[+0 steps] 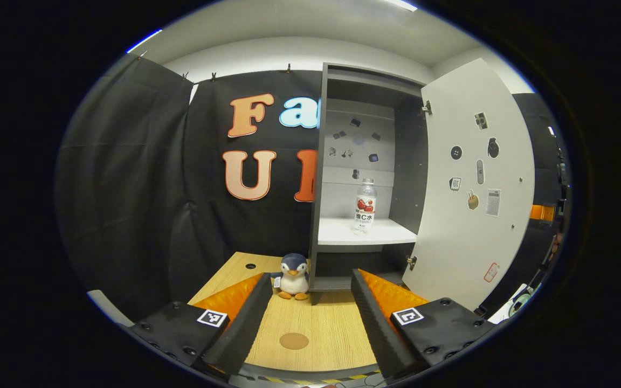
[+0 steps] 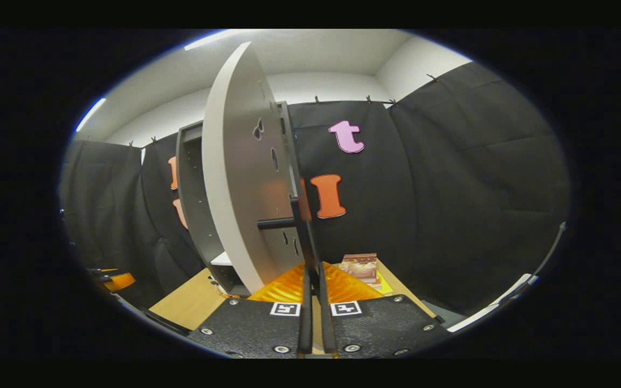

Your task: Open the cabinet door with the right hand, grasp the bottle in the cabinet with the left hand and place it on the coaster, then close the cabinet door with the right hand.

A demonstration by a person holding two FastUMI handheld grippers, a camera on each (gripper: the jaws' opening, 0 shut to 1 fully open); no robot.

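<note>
The grey cabinet (image 1: 322, 161) stands open, its white door (image 1: 472, 183) swung out to the right. A clear bottle (image 1: 365, 207) with a red label stands upright on the white shelf (image 1: 343, 233). A round brown coaster (image 1: 294, 340) lies on the wooden table (image 1: 332, 323), between my left gripper's fingers. My left gripper (image 1: 310, 277) is open and holds nothing, well short of the cabinet. In the right gripper view the door (image 2: 235, 188) is seen edge-on. My right gripper (image 2: 313, 268) is shut on the lower end of the dark vertical door handle (image 2: 295, 194).
A small penguin plush (image 1: 294, 277) sits on the table in front of the cabinet's left side. A small printed box (image 2: 360, 266) lies on the table to the right of the door. Black cloth walls close the booth behind and at both sides.
</note>
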